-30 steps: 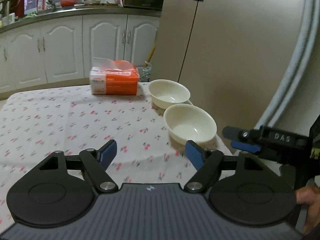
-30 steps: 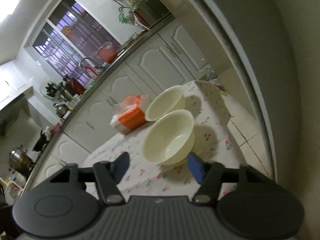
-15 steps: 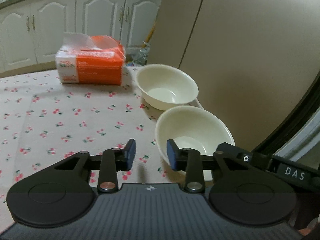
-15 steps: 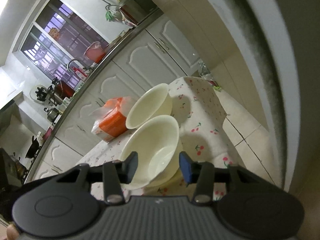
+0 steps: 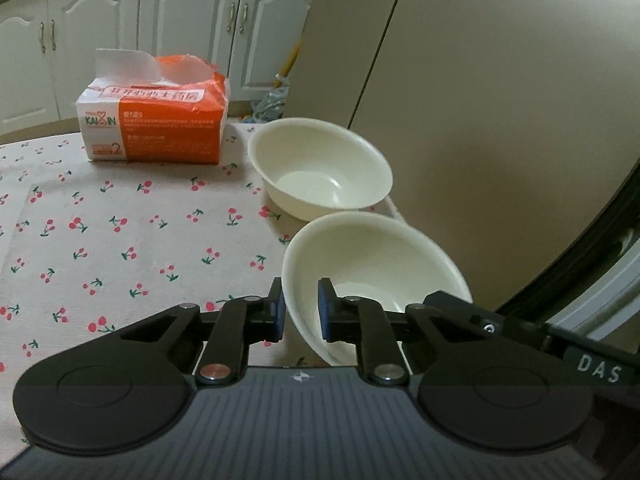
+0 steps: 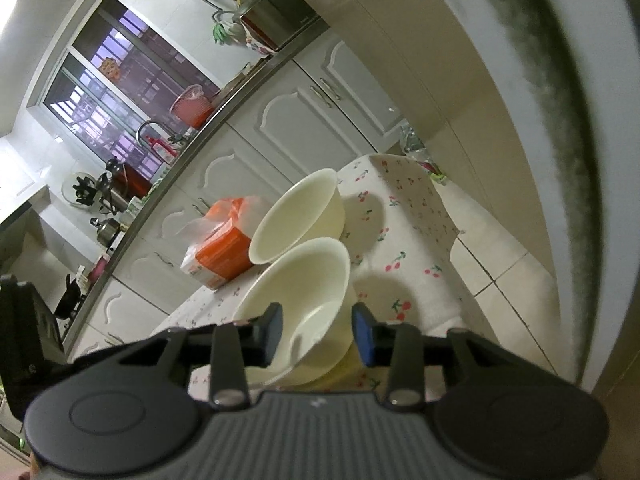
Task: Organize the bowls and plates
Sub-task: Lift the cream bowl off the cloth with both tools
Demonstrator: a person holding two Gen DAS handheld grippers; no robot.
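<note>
Left tongs (image 5: 301,307) pinch the near cream plastic bowl's (image 5: 384,256) tilted rim; right tongs (image 6: 315,332) straddle it, apart.

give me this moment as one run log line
left gripper: astride near bowl rim | right gripper: open, straddling same bowl | far bowl: on table

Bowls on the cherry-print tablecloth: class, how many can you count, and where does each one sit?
2. The near bowl sits at the table's edge, its rim between the left gripper fingers. The far bowl stands behind it, right of the tissue pack. No others show; some may lie out of view.
</note>
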